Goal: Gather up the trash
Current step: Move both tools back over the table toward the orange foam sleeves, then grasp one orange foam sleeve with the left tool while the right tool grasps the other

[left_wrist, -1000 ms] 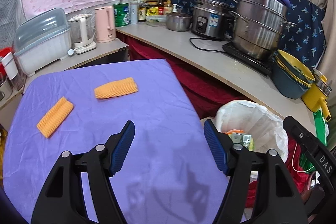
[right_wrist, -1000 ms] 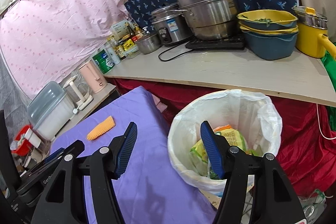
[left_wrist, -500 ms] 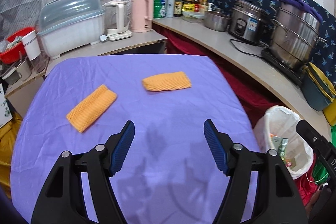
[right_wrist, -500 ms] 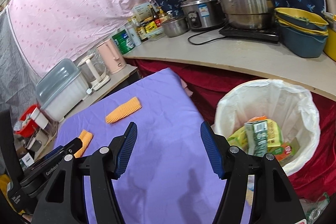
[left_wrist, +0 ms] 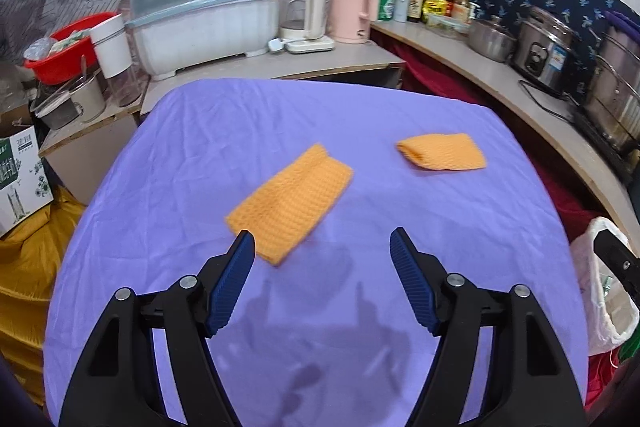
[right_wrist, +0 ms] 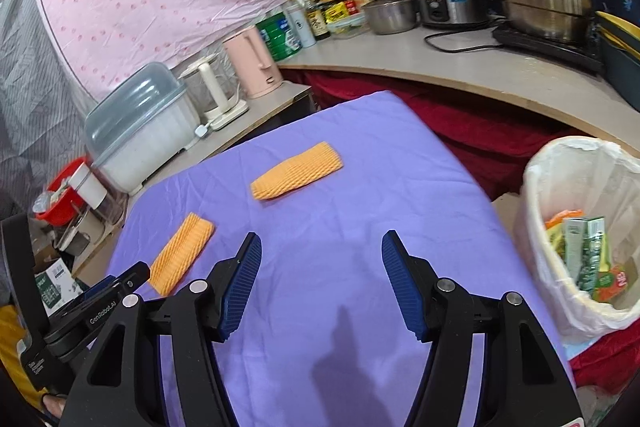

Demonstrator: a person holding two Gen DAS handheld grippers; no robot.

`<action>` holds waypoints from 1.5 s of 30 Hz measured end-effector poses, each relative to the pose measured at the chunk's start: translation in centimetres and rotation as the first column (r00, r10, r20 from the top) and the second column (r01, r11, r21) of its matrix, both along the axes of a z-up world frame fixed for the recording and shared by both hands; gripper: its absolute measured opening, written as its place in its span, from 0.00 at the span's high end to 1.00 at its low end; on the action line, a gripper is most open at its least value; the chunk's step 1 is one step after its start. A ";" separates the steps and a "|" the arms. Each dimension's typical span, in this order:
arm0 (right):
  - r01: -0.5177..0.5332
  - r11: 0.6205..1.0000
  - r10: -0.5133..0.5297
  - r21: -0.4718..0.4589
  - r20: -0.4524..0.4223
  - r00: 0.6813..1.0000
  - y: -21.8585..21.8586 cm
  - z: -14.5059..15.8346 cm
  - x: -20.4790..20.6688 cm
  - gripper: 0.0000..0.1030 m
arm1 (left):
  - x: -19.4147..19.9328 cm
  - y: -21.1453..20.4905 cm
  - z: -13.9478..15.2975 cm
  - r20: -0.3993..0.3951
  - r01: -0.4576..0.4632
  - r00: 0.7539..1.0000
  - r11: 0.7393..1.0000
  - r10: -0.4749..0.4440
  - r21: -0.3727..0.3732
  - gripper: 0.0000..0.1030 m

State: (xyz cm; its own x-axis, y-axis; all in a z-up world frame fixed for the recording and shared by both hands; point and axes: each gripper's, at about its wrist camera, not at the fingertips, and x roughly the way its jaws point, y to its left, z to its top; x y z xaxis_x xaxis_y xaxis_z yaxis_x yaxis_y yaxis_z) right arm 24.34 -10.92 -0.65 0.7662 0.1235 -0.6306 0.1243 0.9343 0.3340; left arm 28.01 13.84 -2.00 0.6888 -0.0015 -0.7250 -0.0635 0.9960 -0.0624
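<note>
Grippers, left (left_wrist: 322, 247) and right (right_wrist: 321, 249), I hold tilted down over the purple table (left_wrist: 360, 115), both released, empty.

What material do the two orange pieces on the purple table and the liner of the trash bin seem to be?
Orange pieces: probably soft foam netting, matte; a ribbed mesh pattern shows and the ends look like flattened sleeves. Bin liner: thin whitish plastic film, translucent and wrinkled at the rim.
</note>
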 end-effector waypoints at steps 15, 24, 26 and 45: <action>-0.111 0.993 0.109 -0.046 -0.051 0.993 6.9 -2.8 7.6 0.41 | 4.7 4.0 -3.9 -0.072 -0.032 0.997 0.999 0.033 0.017 0.26; -0.133 0.987 0.125 -0.091 -0.088 0.988 9.1 -4.9 14.3 0.41 | 8.3 4.5 -6.7 -0.143 0.004 0.990 1.000 -0.003 0.005 0.28; -0.131 0.986 0.121 -0.108 -0.093 0.988 9.4 -5.3 15.8 0.41 | 9.0 4.6 -7.2 -0.167 0.010 0.986 1.000 -0.014 -0.023 0.38; -0.157 0.956 0.116 -0.246 -0.176 0.978 10.3 -8.8 20.0 0.73 | 12.0 2.0 -7.0 -0.140 0.040 0.989 0.999 -0.042 -0.019 0.88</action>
